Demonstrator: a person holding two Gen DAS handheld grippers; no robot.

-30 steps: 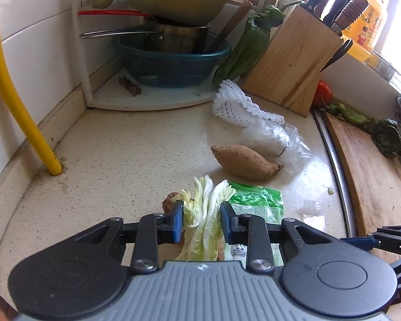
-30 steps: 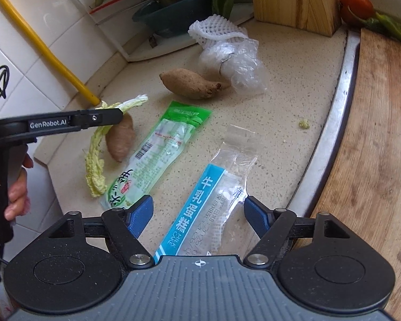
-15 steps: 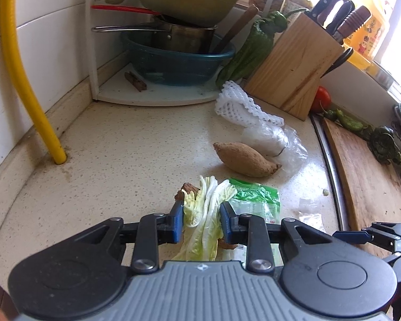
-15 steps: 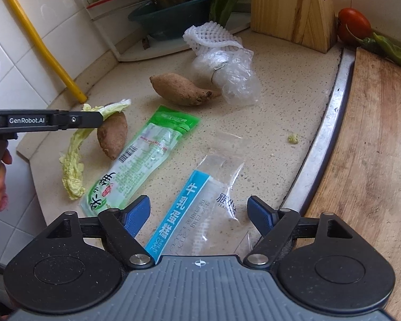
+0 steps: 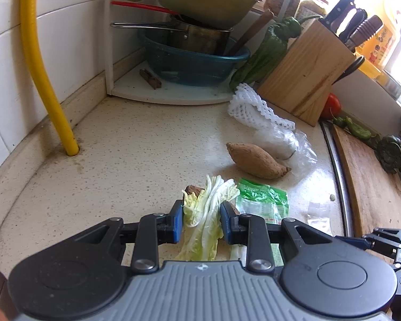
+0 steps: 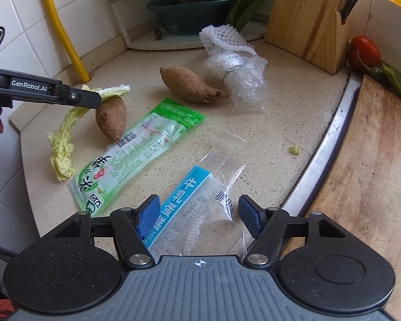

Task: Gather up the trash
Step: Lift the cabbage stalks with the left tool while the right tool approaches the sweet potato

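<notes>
At lower centre of both wrist views: left gripper (image 5: 201,220) clamped on limp pale-green cabbage leaf (image 5: 205,214); right gripper (image 6: 199,215) just narrowing, unclamped, around clear blue-striped plastic wrapper (image 6: 197,208), ready for pickup

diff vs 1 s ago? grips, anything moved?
Right gripper has just been closing its jaws around the clear blue-striped wrapper; pads not yet pressing it. Left gripper stays shut on the cabbage leaf. Green packet and both sweet potatoes unmoved.
</notes>
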